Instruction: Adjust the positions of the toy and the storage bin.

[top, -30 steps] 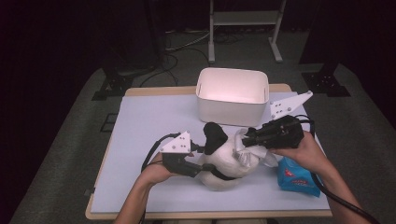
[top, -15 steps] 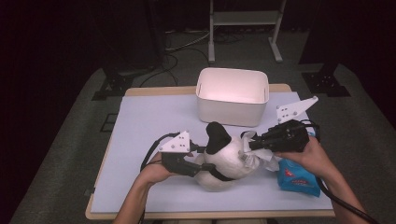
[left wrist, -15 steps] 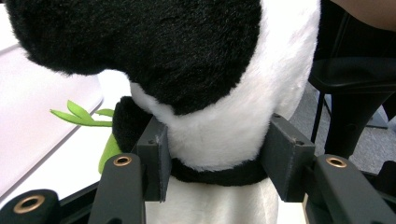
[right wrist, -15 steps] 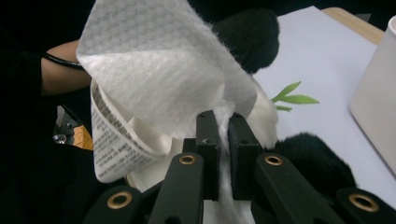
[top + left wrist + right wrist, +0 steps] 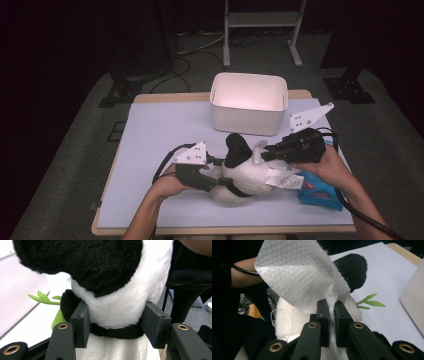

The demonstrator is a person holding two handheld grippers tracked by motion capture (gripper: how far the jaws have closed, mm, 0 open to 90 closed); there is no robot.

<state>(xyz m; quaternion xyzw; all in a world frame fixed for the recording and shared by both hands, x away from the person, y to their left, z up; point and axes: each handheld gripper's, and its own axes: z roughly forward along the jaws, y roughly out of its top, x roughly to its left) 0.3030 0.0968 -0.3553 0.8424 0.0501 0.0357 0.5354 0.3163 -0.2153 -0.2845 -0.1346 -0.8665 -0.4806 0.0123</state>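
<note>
Plainly soft and light: plush panda (image 5: 240, 172) lying near the table's (image 5: 160, 130) front edge, right of centre, in front of the white bin (image 5: 248, 102). Left gripper (image 5: 117, 322) half open, pads squeezing its fuzzy middle at the black band. Right gripper (image 5: 331, 312) nearly closed, pinching a thin wipe (image 5: 297, 272) against the fur. Best held at the thick body, not limp ears. Likely to squash, unlikely to slip.
</note>
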